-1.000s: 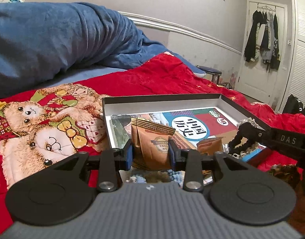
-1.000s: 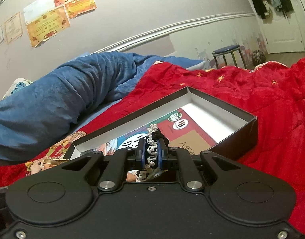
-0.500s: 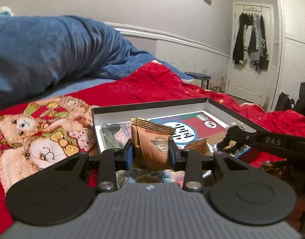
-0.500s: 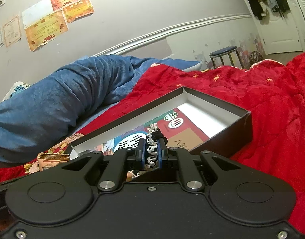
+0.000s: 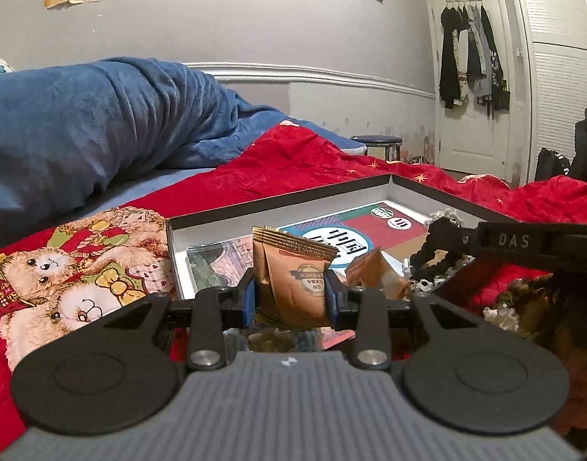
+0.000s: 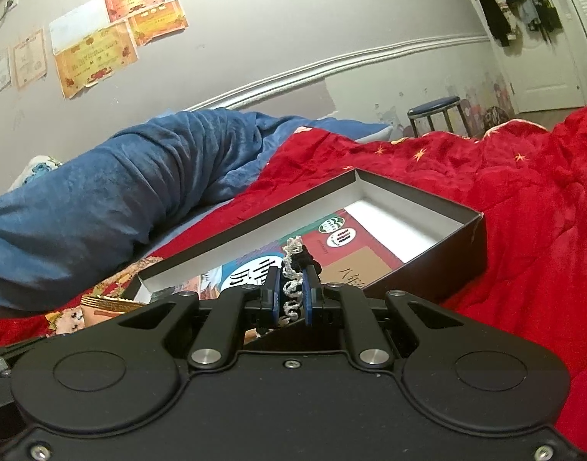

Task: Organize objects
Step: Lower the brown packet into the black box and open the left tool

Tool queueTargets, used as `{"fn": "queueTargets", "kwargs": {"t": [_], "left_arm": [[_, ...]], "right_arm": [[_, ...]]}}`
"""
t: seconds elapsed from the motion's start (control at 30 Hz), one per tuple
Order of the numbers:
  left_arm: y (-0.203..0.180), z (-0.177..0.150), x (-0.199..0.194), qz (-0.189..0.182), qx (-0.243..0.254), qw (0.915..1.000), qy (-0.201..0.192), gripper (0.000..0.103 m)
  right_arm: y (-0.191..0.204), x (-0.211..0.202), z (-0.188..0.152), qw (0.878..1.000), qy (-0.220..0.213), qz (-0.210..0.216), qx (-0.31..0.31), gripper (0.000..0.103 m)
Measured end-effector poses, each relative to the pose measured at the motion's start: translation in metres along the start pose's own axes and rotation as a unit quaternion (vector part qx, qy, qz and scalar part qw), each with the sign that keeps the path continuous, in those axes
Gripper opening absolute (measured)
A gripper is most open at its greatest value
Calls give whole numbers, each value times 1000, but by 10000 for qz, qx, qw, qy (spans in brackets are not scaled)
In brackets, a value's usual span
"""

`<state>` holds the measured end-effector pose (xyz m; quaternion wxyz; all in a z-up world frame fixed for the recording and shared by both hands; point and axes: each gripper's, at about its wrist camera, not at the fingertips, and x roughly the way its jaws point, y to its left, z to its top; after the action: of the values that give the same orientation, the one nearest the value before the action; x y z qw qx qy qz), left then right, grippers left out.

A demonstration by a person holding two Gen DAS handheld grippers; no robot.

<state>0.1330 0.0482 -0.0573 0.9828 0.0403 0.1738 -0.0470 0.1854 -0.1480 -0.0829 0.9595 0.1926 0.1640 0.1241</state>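
Note:
My left gripper (image 5: pixel 289 299) is shut on a brown snack packet (image 5: pixel 293 272) and holds it upright at the near left corner of an open black box (image 5: pixel 278 201). The box lies on the red blanket and holds a book with a red and blue cover (image 5: pixel 374 226) and a second brown packet (image 5: pixel 374 271). My right gripper (image 6: pixel 291 296) is shut on a black and white crocheted piece (image 6: pixel 293 265) above the box's near edge (image 6: pixel 439 265). The right gripper's finger (image 5: pixel 516 240) with the crochet also shows in the left wrist view.
A blue quilt (image 5: pixel 82 123) is heaped at the back left of the bed. A teddy bear print (image 5: pixel 63 269) lies left of the box. A stool (image 5: pixel 376 144) stands past the bed and clothes hang on the door (image 5: pixel 470 57).
Both grippers have risen and tilted up, so more wall shows. Each keeps hold of its object, and the box has not moved.

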Motion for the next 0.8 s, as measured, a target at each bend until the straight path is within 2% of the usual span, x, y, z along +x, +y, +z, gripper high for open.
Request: {"fn": "queueTargets", "kwargs": {"t": [0.33,0.8], "left_arm": [[-6,-4,1,113,141,9998,52,40],[-9,-5,2,87,183,9997,135,40]], "right_arm": [[-8,3,1,9997,26,186,185,12],[-8,4,1,9997,31,165,161,12]]}}
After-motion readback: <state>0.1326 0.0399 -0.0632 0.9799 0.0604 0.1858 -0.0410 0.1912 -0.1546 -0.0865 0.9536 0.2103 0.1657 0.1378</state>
